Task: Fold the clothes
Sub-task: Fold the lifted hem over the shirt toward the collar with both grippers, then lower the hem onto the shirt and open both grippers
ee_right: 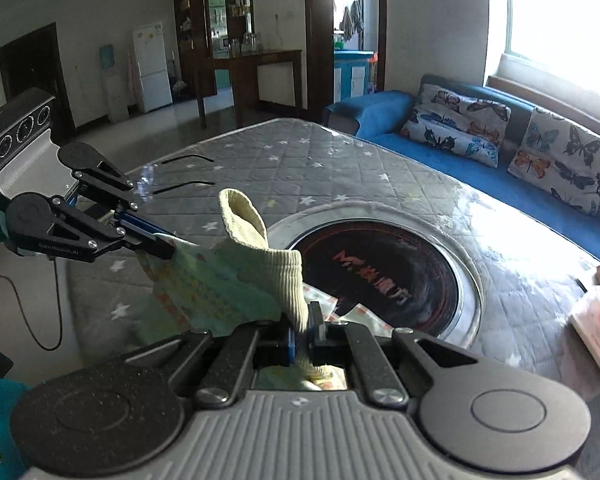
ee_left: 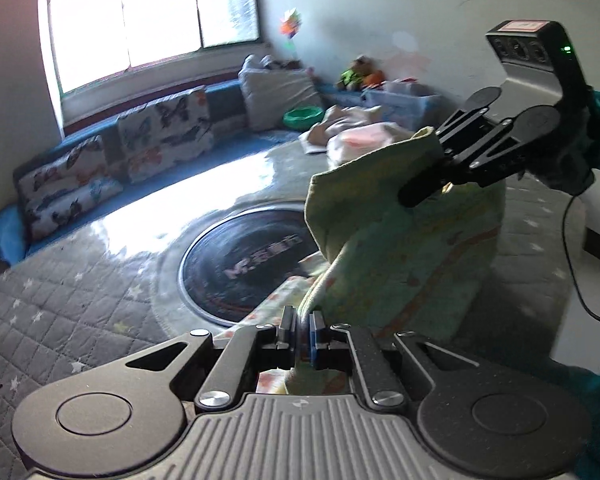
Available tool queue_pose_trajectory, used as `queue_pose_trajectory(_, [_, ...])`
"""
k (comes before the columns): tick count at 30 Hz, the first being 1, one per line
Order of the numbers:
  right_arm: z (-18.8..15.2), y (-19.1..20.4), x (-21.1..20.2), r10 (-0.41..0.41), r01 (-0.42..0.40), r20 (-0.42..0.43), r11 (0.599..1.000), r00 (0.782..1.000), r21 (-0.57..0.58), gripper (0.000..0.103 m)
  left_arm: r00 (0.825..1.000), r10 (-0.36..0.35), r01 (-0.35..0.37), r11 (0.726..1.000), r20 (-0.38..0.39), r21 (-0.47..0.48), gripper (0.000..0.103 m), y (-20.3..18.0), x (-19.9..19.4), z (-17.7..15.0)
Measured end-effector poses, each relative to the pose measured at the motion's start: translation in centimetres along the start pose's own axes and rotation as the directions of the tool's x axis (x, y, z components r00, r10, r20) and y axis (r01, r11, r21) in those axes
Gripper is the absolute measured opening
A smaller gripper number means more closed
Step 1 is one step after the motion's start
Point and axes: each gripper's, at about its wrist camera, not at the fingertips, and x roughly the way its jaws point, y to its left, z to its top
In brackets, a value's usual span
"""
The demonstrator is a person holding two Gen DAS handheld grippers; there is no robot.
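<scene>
garment (ee_right: 220,284) above table (ee_right: 340,152) | sofa (ee_right: 384,120) behind table

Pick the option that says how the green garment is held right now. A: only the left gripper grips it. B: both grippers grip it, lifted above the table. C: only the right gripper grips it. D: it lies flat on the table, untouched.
B: the left gripper and the right gripper each pinch an edge of the green garment, which hangs between them above the table.

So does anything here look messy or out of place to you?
Little stands out. The pale green garment hangs bunched between the left tongs and right tongs, its ribbed cuff flopping upward. A loose heap of clothes sits unfolded at the far end of the quilted table.
</scene>
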Motion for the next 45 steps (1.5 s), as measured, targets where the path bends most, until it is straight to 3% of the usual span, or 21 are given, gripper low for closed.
queue_pose_trajectory(8, [0.9, -3.0, 7.0, -0.012, 0.013, -0.047, 1.000, 0.999, 0.013, 0.005, 0.995, 0.019, -0.030, 0.993, -0.094, -0.116, 0.007, 4.0, 5.4, -0.3])
queue_pose_trajectory(13, [0.0, -4.3, 10.1, -0.057, 0.060, -0.042, 0.995, 0.998, 0.075, 0.015, 0.989, 0.015, -0.046, 0.976, -0.147, -0.211, 0.008, 6.0, 7.8, -1.0])
queue_pose_trajectory(14, [-0.3, -4.4, 10.3, -0.076, 0.079, -0.034, 0.993, 0.997, 0.090, 0.020, 0.988, 0.017, -0.050, 0.974, -0.152, -0.220, 0.008, 6.2, 8.0, -1.1])
queue_pose_trajectory(18, [-1.0, -5.3, 9.3, -0.146, 0.147, -0.014, 0.980, 0.989, 0.137, 0.021, 0.986, 0.024, -0.065, 0.967, -0.163, -0.246, 0.012, 7.1, 8.5, -1.3])
queue_pose_trajectory(26, [-4.2, -5.4, 6.9, -0.128, 0.132, -0.035, 0.975, 0.991, 0.179, 0.021, 0.984, 0.025, -0.069, 0.967, -0.178, -0.246, 0.010, 7.7, 9.7, -0.9])
queue_pose_trajectory(29, [-5.8, -6.0, 7.9, -0.161, 0.176, -0.087, 0.963, 0.983, 0.205, 0.021, 0.982, 0.046, -0.090, 0.967, -0.183, -0.238, 0.010, 7.8, 9.9, -0.7])
queue_pose_trajectory(32, [-6.7, -6.7, 8.1, -0.196, 0.212, -0.092, 0.950, 0.976, 0.230, 0.013, 0.980, 0.059, -0.103, 0.967, -0.189, -0.235, 0.011, 7.9, 10.1, -0.7])
queue_pose_trajectory(35, [-6.4, -6.6, 7.7, -0.223, 0.236, -0.079, 0.942, 0.972, 0.240, 0.014, 0.978, 0.071, -0.116, 0.967, -0.198, -0.227, 0.014, 7.8, 10.5, -0.7])
queue_pose_trajectory(39, [-5.1, -5.2, 7.9, -0.181, 0.184, -0.034, 0.960, 0.983, 0.212, 0.014, 0.975, 0.086, -0.137, 0.960, -0.207, -0.244, 0.018, 8.2, 10.9, -0.8])
queue_pose_trajectory(45, [-3.7, -4.3, 11.3, -0.137, 0.145, -0.058, 0.972, 0.989, 0.186, 0.013, 0.970, 0.129, -0.181, 0.950, -0.207, -0.255, 0.020, 8.6, 10.7, -0.5])
